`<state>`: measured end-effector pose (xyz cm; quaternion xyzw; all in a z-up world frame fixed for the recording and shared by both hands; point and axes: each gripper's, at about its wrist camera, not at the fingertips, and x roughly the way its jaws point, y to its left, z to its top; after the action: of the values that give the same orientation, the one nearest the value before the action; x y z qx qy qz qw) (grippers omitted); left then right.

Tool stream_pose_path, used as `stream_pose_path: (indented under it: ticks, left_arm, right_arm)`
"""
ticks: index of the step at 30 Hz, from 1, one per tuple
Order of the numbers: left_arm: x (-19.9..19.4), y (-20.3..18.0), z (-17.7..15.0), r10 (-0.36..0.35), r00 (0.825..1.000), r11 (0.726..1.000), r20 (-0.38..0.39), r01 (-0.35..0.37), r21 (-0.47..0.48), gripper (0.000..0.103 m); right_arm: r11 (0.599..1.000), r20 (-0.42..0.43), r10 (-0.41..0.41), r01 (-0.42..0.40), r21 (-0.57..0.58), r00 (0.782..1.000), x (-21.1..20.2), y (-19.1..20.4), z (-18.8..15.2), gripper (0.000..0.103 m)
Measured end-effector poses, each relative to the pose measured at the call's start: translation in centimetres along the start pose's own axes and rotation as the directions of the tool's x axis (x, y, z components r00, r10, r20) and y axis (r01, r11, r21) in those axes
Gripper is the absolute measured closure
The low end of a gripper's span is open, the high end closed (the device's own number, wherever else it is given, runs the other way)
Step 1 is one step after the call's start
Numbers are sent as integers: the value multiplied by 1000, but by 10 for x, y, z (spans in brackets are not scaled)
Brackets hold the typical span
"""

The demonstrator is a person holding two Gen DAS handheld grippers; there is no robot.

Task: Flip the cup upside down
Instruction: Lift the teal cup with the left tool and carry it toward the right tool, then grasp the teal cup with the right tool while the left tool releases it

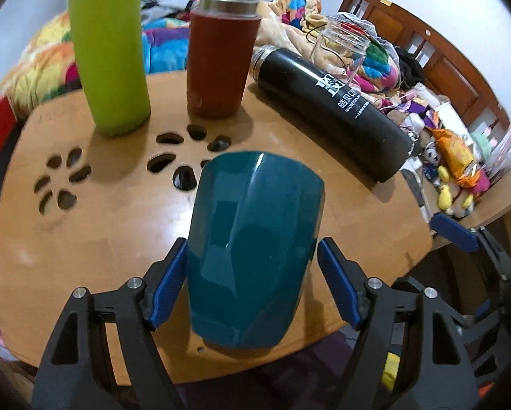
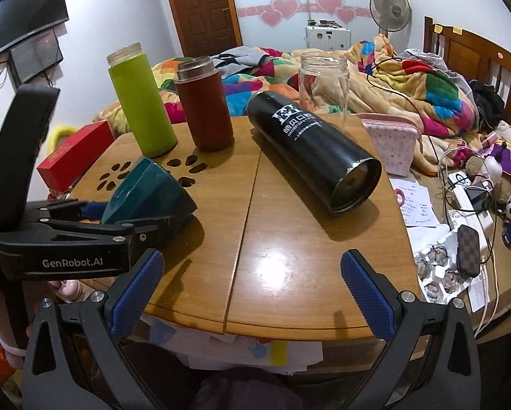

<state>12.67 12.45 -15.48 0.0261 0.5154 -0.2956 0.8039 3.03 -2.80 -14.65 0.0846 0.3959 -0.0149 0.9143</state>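
Note:
A teal cup [image 1: 252, 249] sits between the blue pads of my left gripper [image 1: 252, 273] over the wooden table [image 1: 118, 239]. There is a small gap between each pad and the cup wall, so the jaws stand open around it. In the right wrist view the cup [image 2: 146, 194] is tilted on its side, mouth down and toward the right, resting on the table [image 2: 289, 239] with the left gripper around it. My right gripper [image 2: 252, 273] is open and empty at the table's near edge.
A green bottle [image 1: 108, 51], a red-brown tumbler [image 1: 217, 58] and a clear glass jar [image 1: 340, 48] stand at the back. A black flask [image 1: 334, 109] lies on its side at right. Flower-shaped cutouts [image 1: 176, 157] pierce the tabletop. A cluttered bed lies beyond.

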Motion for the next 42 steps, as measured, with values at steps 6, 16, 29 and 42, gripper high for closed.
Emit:
stream_pose_path:
  ticks: [6,16,29,42]
  left_arm:
    - [-33,14,-13,-90,995,996,47,92,-24,27]
    - [-86,70,-33,99,980,992,172,-83,-100,27]
    - [-77,46,-21,42,981,999,190,-42,-2,49]
    - [-51,-14,-6,-31,986,989,162,6,149,82]
  right_arm:
    - [999,-8,35,-35,-20,999,6,12,2,0]
    - [991,-31,131,-132,-34,991,36,66,13,0]
    - [990,-83,140,-142,-16,987,56,86,6,26]
    - [986,-95,162,-166,-34,982,44,56,-15,45]
